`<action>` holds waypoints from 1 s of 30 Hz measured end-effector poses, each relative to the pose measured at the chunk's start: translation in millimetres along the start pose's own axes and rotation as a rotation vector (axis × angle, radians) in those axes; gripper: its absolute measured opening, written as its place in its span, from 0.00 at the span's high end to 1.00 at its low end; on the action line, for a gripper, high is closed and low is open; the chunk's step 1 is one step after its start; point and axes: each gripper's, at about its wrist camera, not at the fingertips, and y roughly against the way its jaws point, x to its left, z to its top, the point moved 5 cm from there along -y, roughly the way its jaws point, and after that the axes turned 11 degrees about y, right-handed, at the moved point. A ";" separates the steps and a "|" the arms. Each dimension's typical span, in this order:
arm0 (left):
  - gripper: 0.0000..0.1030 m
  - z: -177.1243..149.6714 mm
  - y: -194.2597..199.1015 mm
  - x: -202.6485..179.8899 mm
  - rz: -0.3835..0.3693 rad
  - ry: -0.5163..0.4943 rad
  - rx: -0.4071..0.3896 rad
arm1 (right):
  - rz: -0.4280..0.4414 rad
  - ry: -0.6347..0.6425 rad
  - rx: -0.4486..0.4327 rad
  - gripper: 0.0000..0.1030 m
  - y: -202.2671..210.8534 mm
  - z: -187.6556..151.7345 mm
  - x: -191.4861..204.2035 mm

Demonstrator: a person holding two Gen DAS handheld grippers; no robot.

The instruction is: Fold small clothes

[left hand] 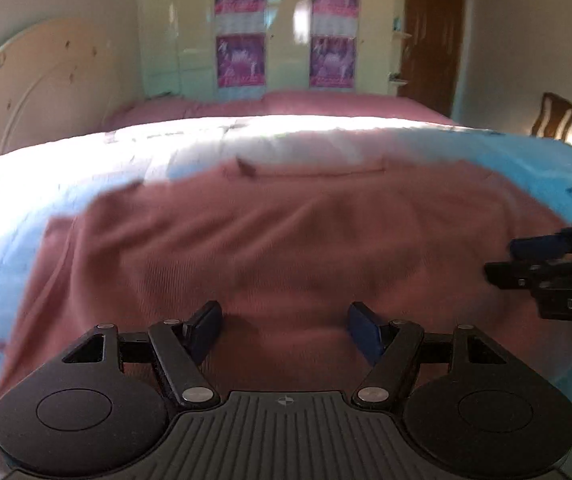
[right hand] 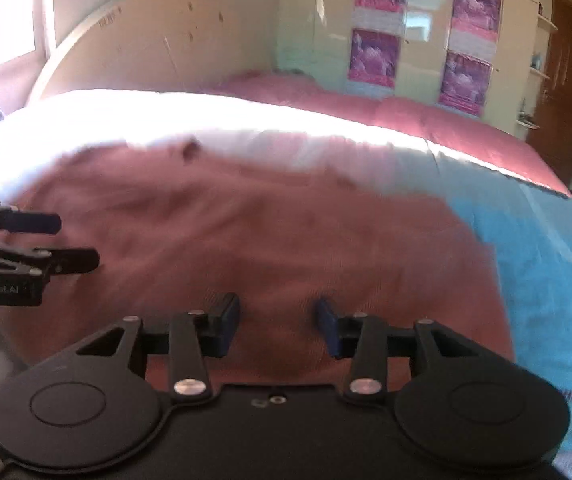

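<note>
A pink knitted garment (left hand: 286,232) lies spread flat on the light blue and white bedsheet (left hand: 546,168), its neckline toward the far side. My left gripper (left hand: 286,332) hovers over the garment's near edge, jaws wide apart, with only cloth below them. My right gripper (left hand: 502,260) comes in from the right edge of that view, over the garment's right side. In the right wrist view the right gripper (right hand: 277,324) stands open above the pink garment (right hand: 265,232), nothing pinched between its blue pads. The left gripper (right hand: 77,242) shows at the left edge, also apart. Both views are blurred.
A pink blanket (left hand: 286,106) covers the far part of the bed. Behind it stand a cream headboard (left hand: 45,80), a wardrobe with purple posters (left hand: 286,28), a brown door (left hand: 434,36) and a wooden chair (left hand: 554,116). Blue sheet (right hand: 546,260) lies right of the garment.
</note>
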 end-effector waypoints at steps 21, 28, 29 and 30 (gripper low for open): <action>0.33 -26.1 55.2 44.2 0.092 0.022 0.007 | -0.053 -0.057 0.053 0.59 51.5 -40.6 21.5; 0.33 -34.0 66.9 97.2 0.168 0.079 0.014 | -0.209 -0.149 0.134 0.60 77.3 -89.7 -58.7; 0.33 -32.8 67.0 97.1 0.173 0.078 0.015 | -0.195 -0.155 0.135 0.60 79.4 -93.4 -62.5; 0.33 -30.6 67.5 95.8 0.176 0.077 0.010 | -0.188 -0.154 0.136 0.63 81.0 -93.7 -63.1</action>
